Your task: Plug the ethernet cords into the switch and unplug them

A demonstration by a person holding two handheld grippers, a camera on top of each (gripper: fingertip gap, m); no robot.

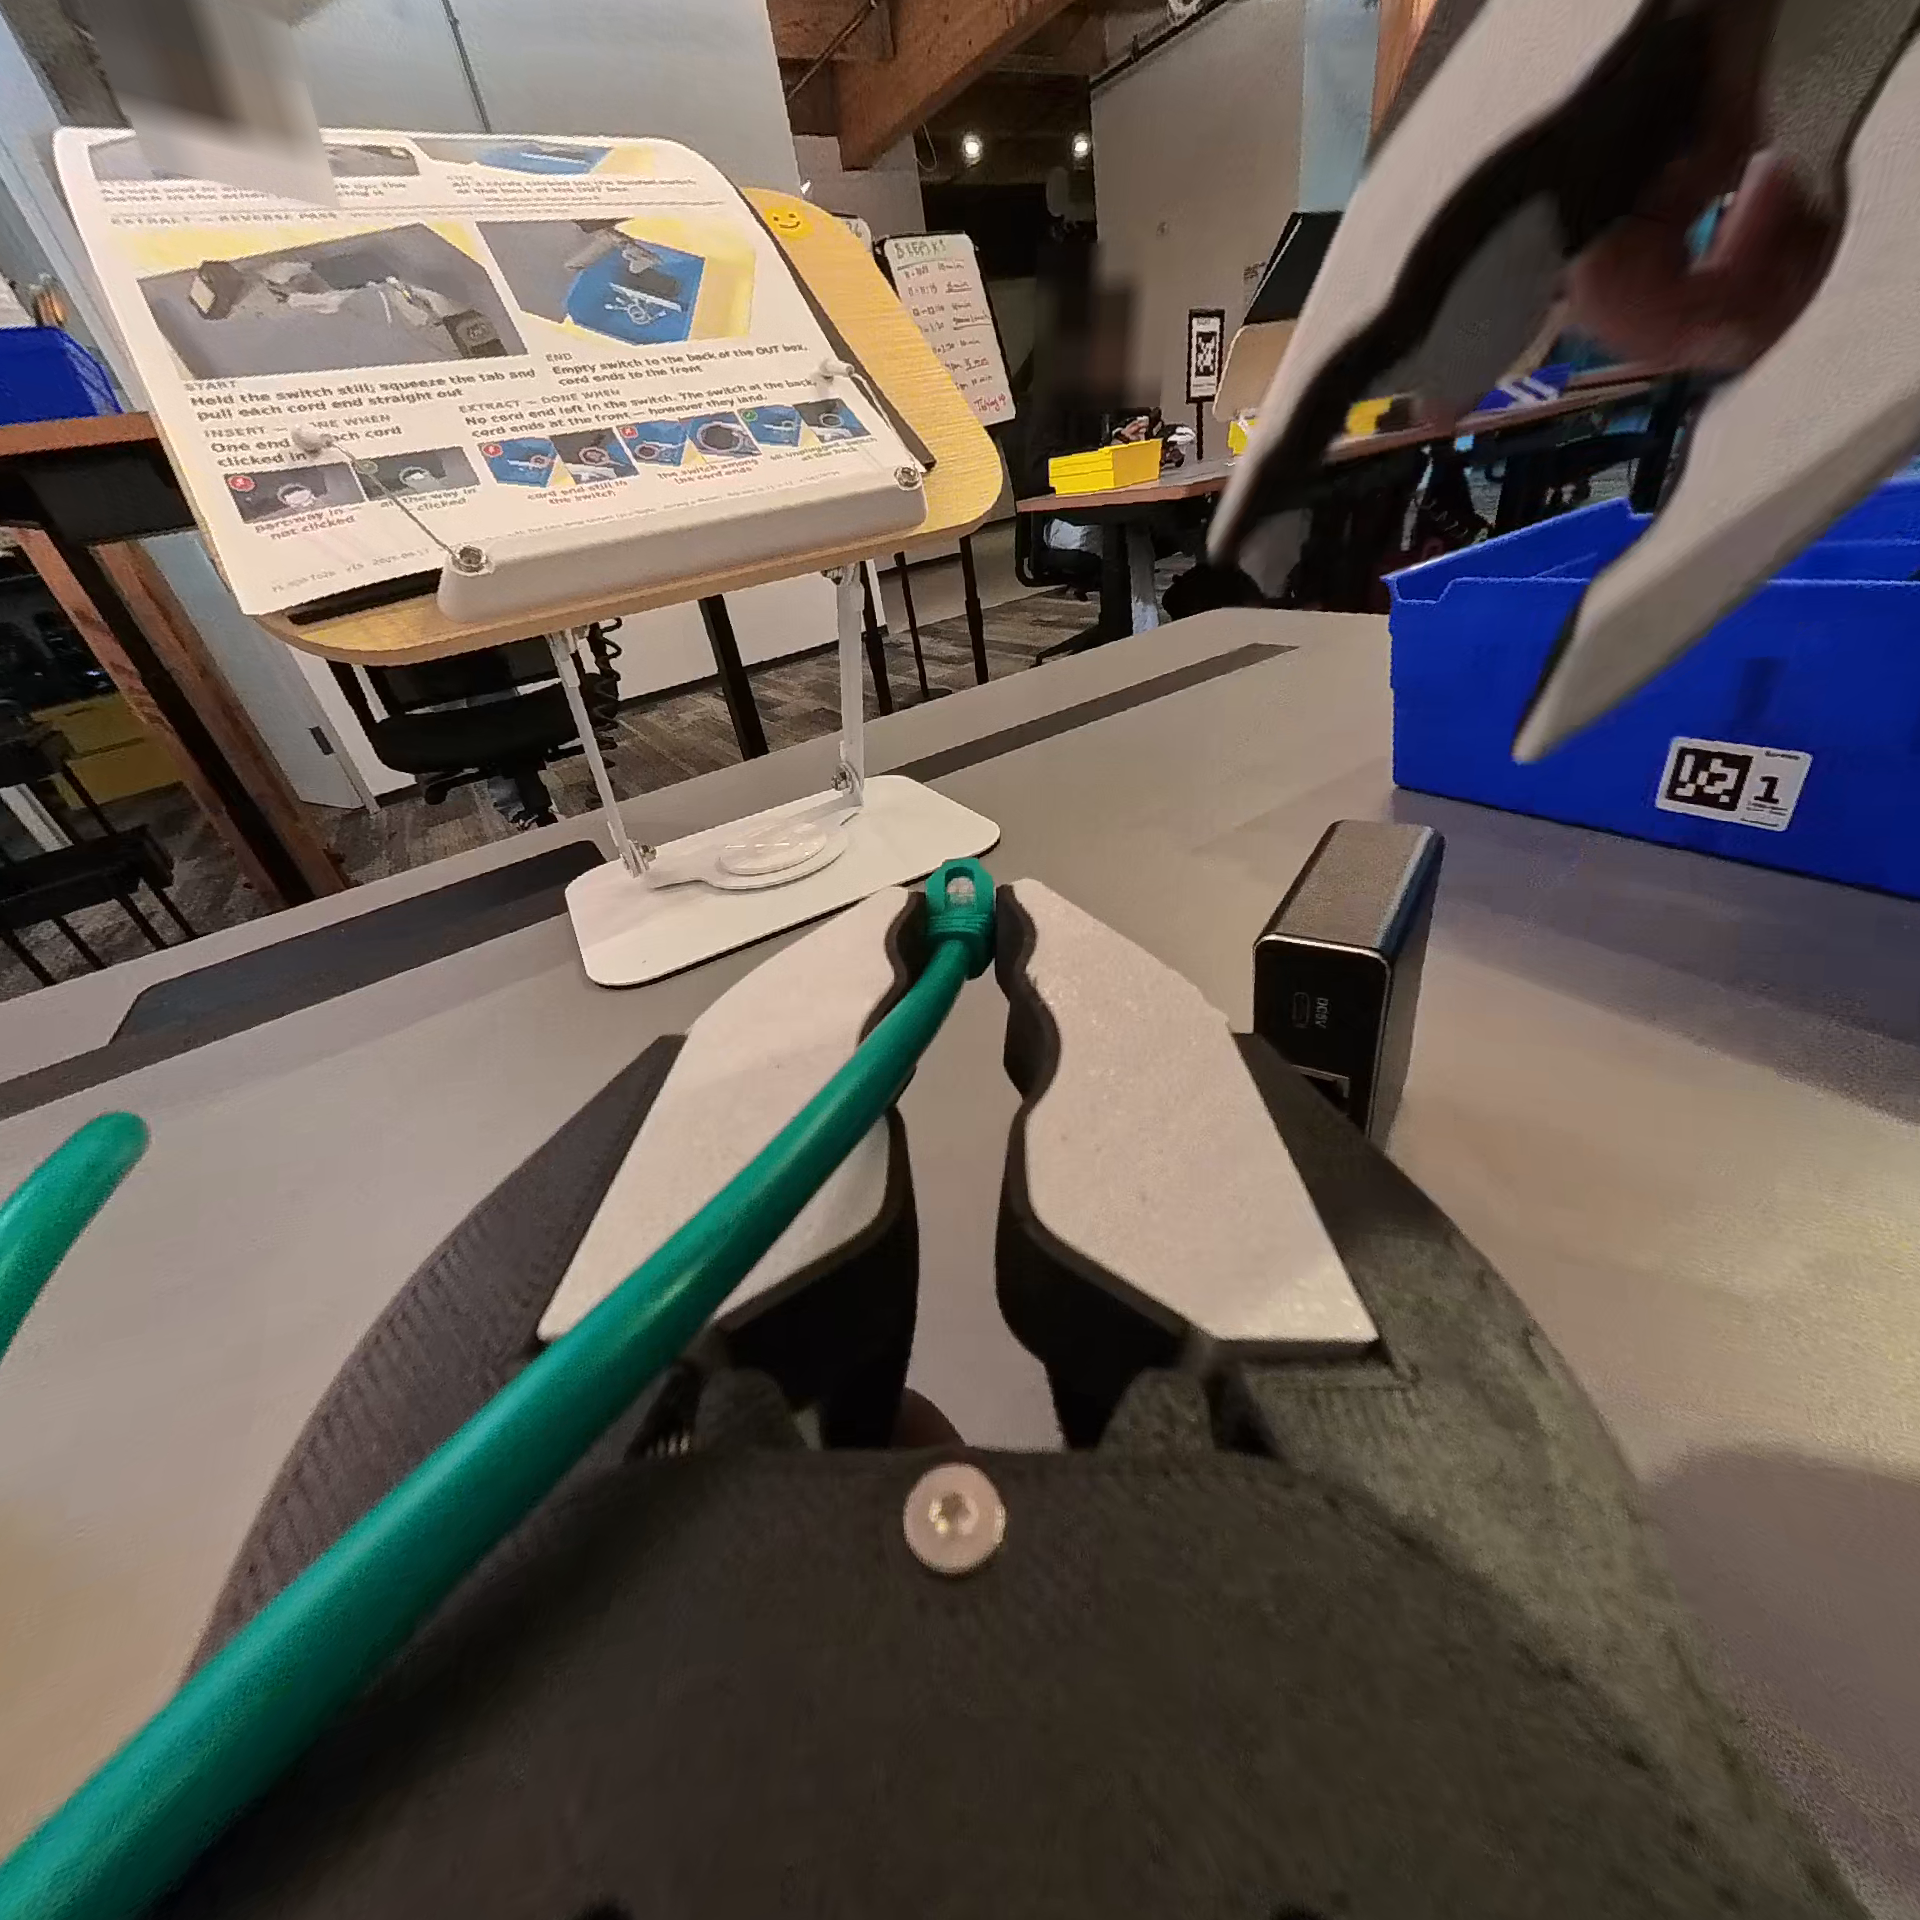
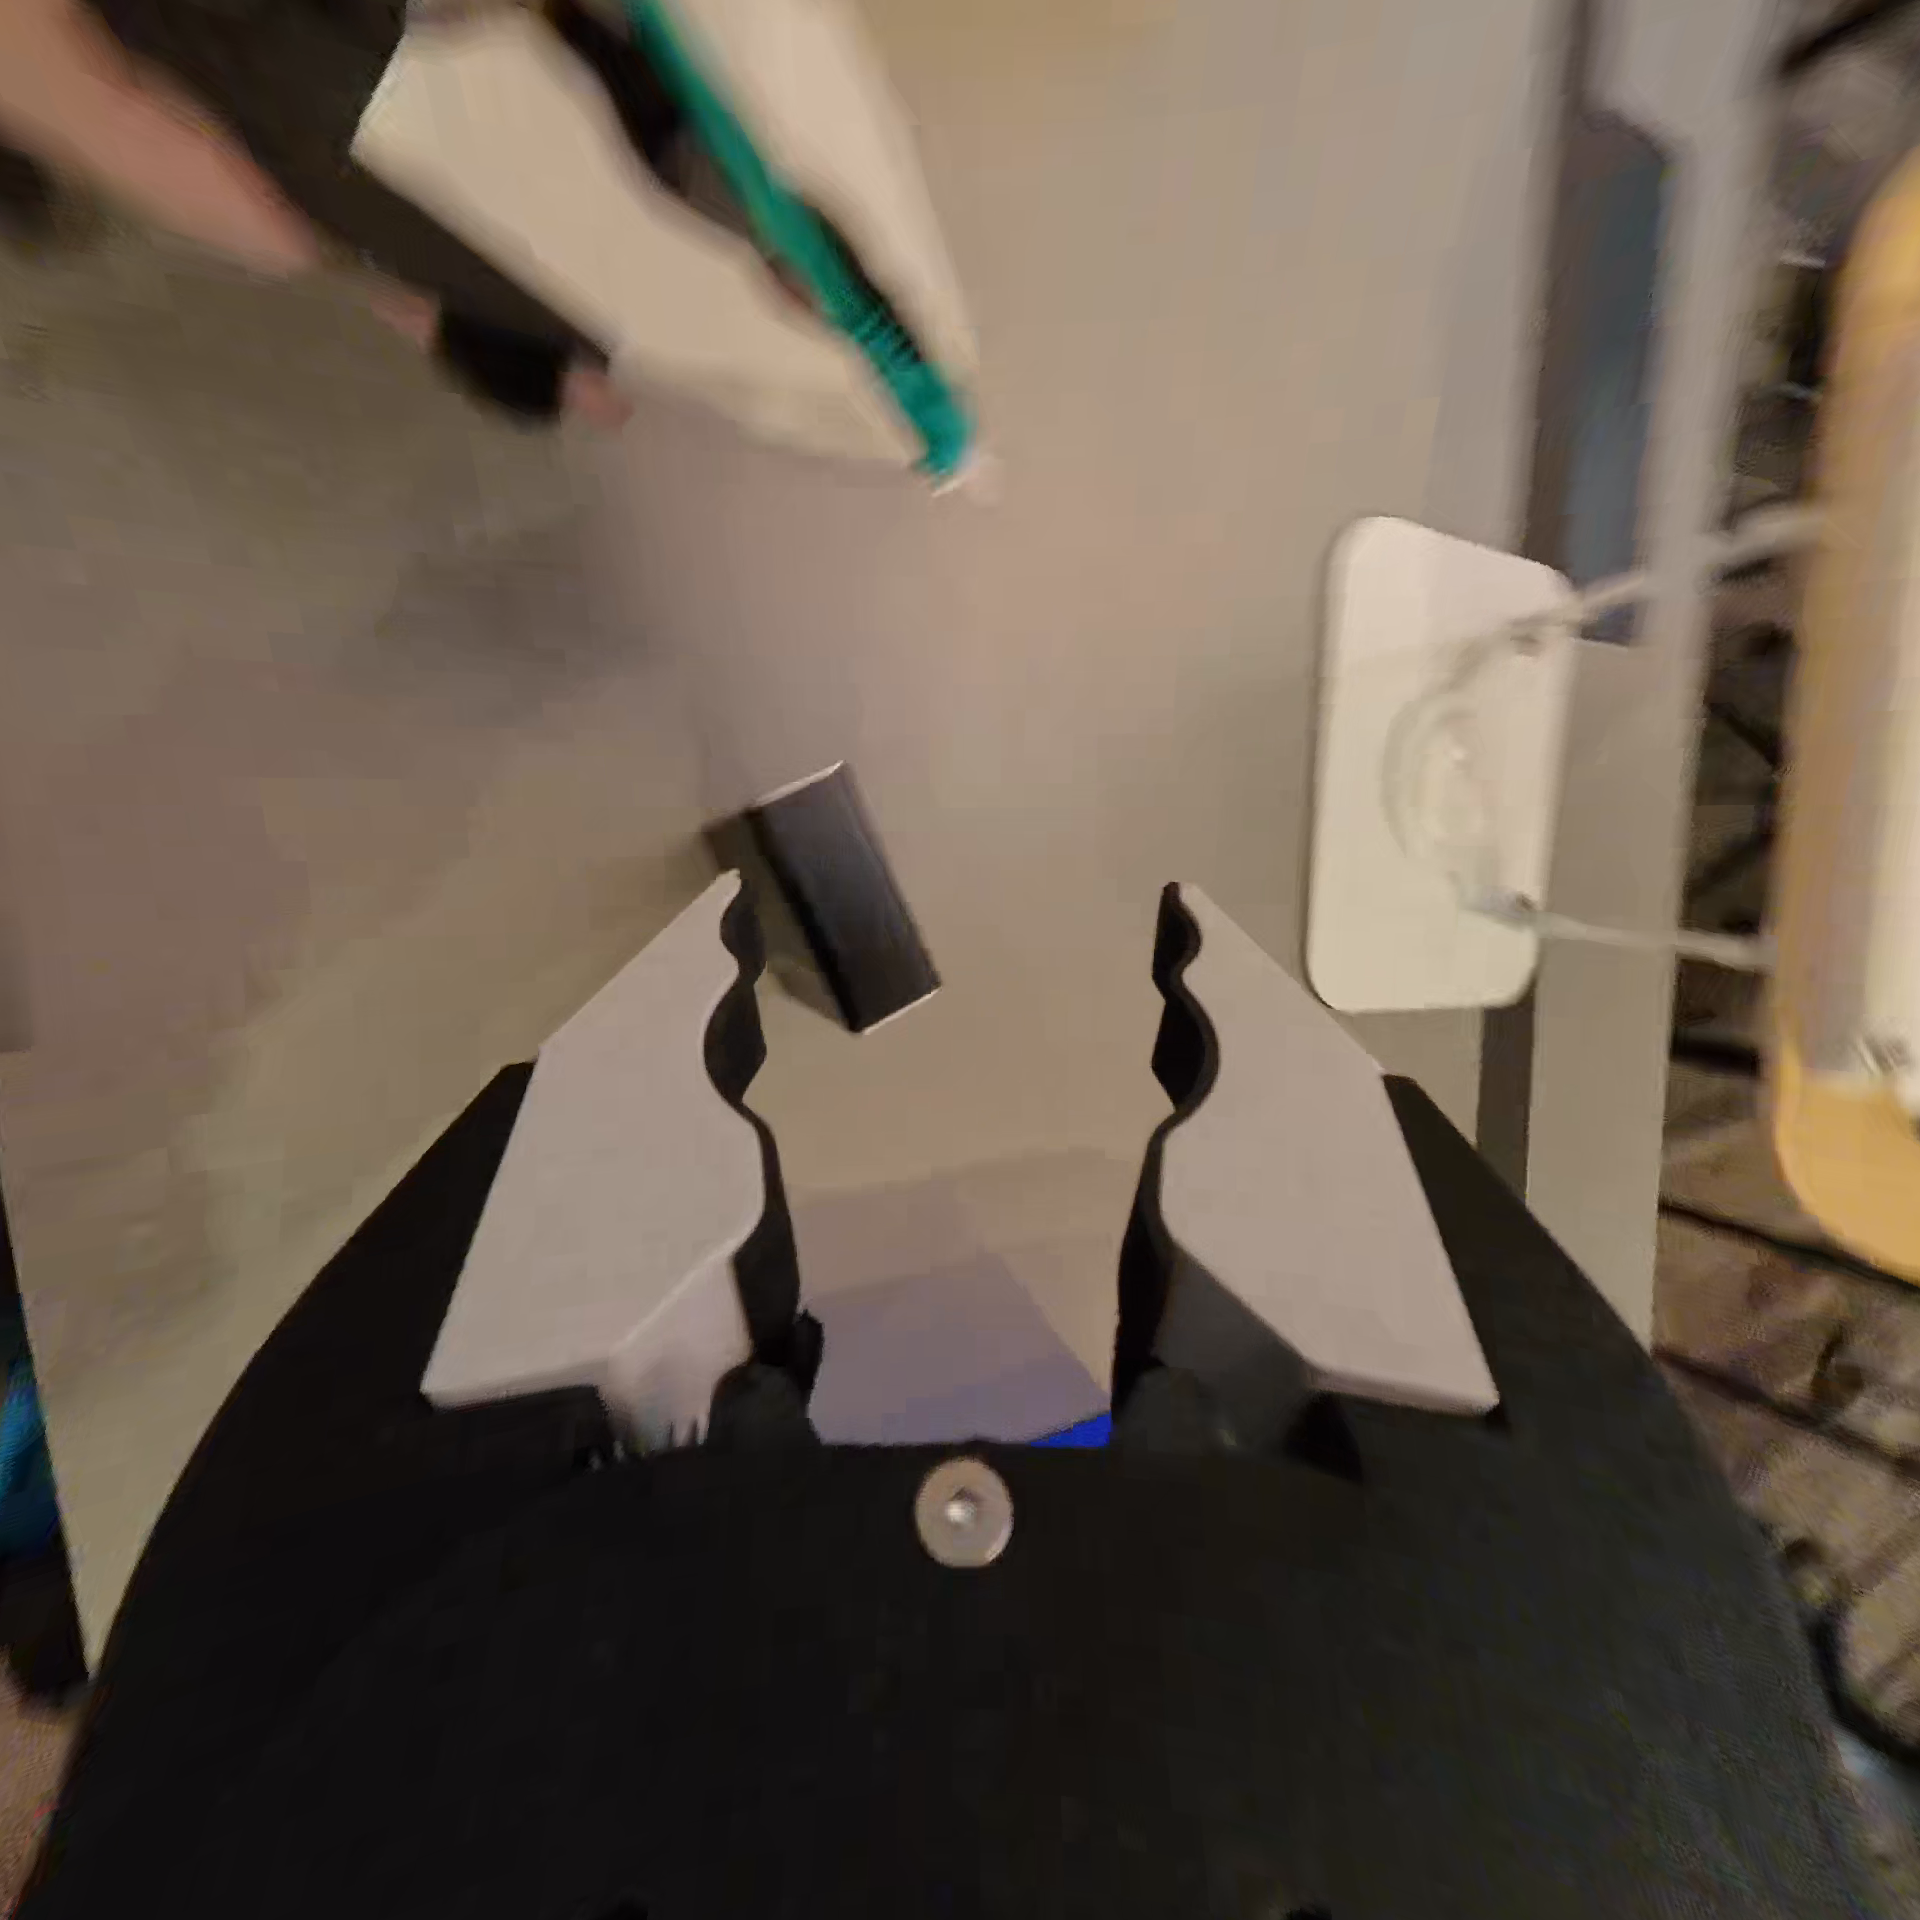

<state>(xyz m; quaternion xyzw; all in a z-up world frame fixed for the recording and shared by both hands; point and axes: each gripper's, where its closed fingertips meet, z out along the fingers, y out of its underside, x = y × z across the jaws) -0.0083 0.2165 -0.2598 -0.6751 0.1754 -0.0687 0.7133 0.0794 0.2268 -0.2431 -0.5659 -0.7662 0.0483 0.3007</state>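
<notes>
Insert step in hand: left gripper (image 1: 982, 914) clamped green cord (image 1: 665, 1236) behind its plug, right gripper (image 2: 956, 914) hung empty w/ fingers spread above black switch (image 2: 847, 904) on table (image 1: 1558, 1195); next move prob. needs switch steadied, plug aligned to port

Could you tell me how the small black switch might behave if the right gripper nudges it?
The switch looks like a small box lying loose on the smooth table, so it would probably slide or turn. With no cord plugged in, nothing anchors it, so holding it seems wise.
</notes>
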